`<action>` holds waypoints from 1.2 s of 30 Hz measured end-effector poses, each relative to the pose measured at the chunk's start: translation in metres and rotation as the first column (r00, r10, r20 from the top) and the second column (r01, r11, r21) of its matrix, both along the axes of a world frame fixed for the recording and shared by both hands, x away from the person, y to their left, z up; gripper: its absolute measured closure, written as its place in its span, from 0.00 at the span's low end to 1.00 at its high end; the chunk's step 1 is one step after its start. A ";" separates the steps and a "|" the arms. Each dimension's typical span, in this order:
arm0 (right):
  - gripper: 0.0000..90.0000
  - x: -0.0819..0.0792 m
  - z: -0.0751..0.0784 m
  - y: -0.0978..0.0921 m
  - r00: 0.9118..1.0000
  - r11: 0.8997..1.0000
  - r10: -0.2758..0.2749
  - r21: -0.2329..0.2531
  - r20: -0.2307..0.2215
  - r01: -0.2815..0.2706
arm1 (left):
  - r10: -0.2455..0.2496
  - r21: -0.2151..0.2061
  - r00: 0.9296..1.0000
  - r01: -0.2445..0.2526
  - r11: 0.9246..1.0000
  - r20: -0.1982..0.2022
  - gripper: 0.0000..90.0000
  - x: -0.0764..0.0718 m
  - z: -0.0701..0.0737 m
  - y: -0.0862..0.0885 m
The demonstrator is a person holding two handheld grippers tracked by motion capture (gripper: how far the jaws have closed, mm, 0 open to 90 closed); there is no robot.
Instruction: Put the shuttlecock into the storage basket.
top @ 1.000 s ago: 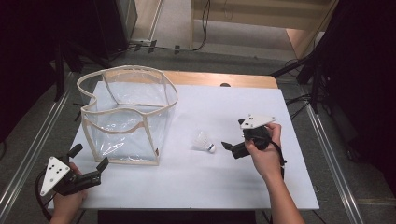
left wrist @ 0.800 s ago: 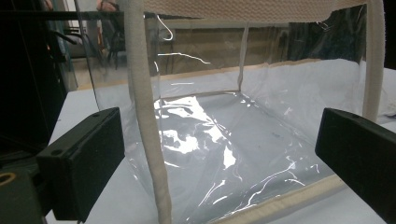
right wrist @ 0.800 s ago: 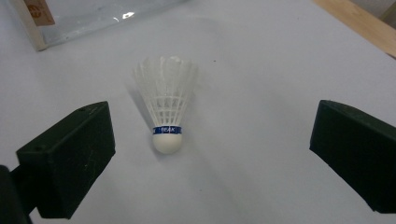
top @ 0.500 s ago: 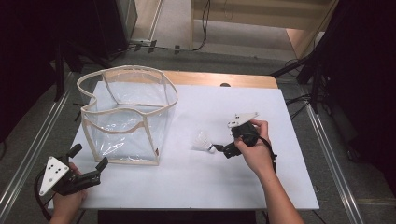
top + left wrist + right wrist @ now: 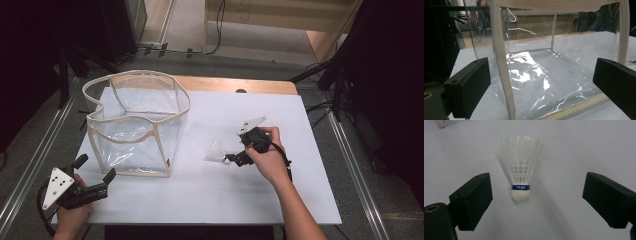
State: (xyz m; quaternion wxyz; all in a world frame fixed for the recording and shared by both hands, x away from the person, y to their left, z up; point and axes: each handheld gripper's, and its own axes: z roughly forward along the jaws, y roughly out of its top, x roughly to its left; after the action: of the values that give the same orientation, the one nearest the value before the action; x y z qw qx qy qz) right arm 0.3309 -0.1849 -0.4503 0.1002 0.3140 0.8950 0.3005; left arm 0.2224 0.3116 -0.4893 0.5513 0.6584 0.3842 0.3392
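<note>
Right gripper (image 5: 536, 202) wide, shuttlecock (image 5: 521, 173) btwn, bag (image 5: 135, 125) prob. apart.

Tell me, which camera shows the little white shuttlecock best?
The right gripper view: the shuttlecock lies close up between the open tongs, its feathers, blue band and cork all clear. In the high view it is just a small white speck beside the right tongs.

Bare desk (image 5: 260, 200) lay open along the near edge and right side. The clear bag (image 5: 135, 125) (open-topped) blocked the left half; a shuttlecock (image 5: 520, 176) sat mid-desk between the right gripper (image 5: 536, 197)'s parted jaws.
</note>
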 end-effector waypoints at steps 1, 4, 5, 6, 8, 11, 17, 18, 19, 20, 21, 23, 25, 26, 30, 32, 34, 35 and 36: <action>0.08 0.001 -0.001 0.000 1.000 1.000 0.006 -0.001 -0.007 -0.006 | 0.000 0.000 1.000 0.000 1.000 0.000 0.02 0.000 0.000 0.000; 0.08 0.003 -0.004 0.003 0.999 1.000 0.013 -0.022 -0.031 -0.014 | 0.000 -0.001 1.000 0.000 1.000 -0.001 0.02 0.000 0.000 0.000; 0.09 0.003 -0.005 0.004 0.999 0.999 0.011 -0.032 -0.036 -0.012 | 0.001 -0.002 1.000 -0.001 1.000 0.000 0.02 0.000 0.000 0.000; 0.14 0.004 -0.005 0.006 0.999 0.998 -0.004 -0.059 -0.041 0.002 | 0.002 -0.002 1.000 -0.002 1.000 0.000 0.02 0.000 0.000 0.000; 0.14 0.004 -0.006 0.007 0.999 0.997 -0.014 -0.070 -0.048 0.011 | 0.001 0.000 1.000 -0.001 1.000 0.000 0.02 0.000 0.000 0.000; 0.15 0.006 -0.008 0.008 0.997 0.997 -0.026 -0.079 -0.069 0.021 | -0.002 0.007 1.000 0.002 1.000 0.002 0.02 0.000 0.000 0.000; 0.30 0.007 -0.013 0.015 0.993 0.996 -0.015 -0.088 -0.118 0.004 | -0.004 0.003 1.000 0.004 1.000 0.001 0.02 0.000 0.000 0.000; 0.33 0.007 -0.013 0.017 0.992 0.996 -0.012 -0.093 -0.126 0.001 | -0.004 0.003 1.000 0.004 1.000 0.001 0.02 0.000 0.000 0.000; 0.33 0.007 -0.013 0.017 0.992 0.996 -0.012 -0.093 -0.126 0.001 | -0.006 0.005 1.000 0.006 1.000 0.000 0.02 0.000 0.000 0.000; 0.35 0.007 -0.014 0.019 0.991 0.995 -0.011 -0.101 -0.132 -0.002 | -0.005 0.006 1.000 0.005 1.000 0.000 0.02 0.000 0.000 -0.001; 0.39 0.008 -0.015 0.021 0.991 0.993 -0.005 -0.116 -0.137 -0.011 | -0.002 0.006 1.000 0.002 1.000 -0.002 0.02 0.001 0.000 -0.001; 0.46 0.008 -0.018 0.024 0.988 0.991 0.002 -0.128 -0.151 -0.022 | -0.001 0.005 1.000 0.001 1.000 -0.002 0.02 0.001 0.000 -0.001; 0.49 0.008 -0.021 0.026 0.986 0.991 -0.001 -0.134 -0.169 -0.022 | -0.003 0.005 1.000 0.003 1.000 -0.001 0.02 0.000 0.000 -0.001; 0.50 0.008 -0.023 0.027 0.985 0.990 -0.010 -0.141 -0.172 -0.014 | -0.002 0.006 1.000 0.002 1.000 -0.001 0.02 0.000 0.000 -0.001; 0.53 0.008 -0.025 0.029 0.983 0.987 -0.021 -0.161 -0.181 -0.009 | -0.003 0.006 1.000 0.003 1.000 -0.001 0.02 0.000 0.000 -0.001; 0.55 0.008 -0.026 0.030 0.984 0.985 -0.026 -0.171 -0.179 -0.005 | -0.003 0.005 1.000 0.003 1.000 -0.001 0.02 0.000 0.000 -0.001; 0.57 0.009 -0.028 0.032 0.984 0.983 -0.027 -0.182 -0.178 -0.006 | -0.004 0.006 1.000 0.004 1.000 -0.002 0.02 0.000 0.000 -0.001; 0.60 0.009 -0.028 0.033 0.983 0.982 -0.022 -0.189 -0.183 -0.013 | -0.004 0.005 1.000 0.004 1.000 -0.002 0.02 0.000 0.000 -0.001; 0.60 0.010 -0.030 0.033 0.983 0.981 -0.017 -0.192 -0.184 -0.019 | -0.005 0.005 1.000 0.005 1.000 -0.003 0.02 0.000 0.000 -0.001</action>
State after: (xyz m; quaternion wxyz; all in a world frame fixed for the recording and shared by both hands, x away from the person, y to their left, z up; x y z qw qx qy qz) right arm 0.3405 -0.1516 -0.4800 0.0467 0.3290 0.9254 0.1822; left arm 0.2228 0.3110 -0.4893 0.5500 0.6610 0.3825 0.3379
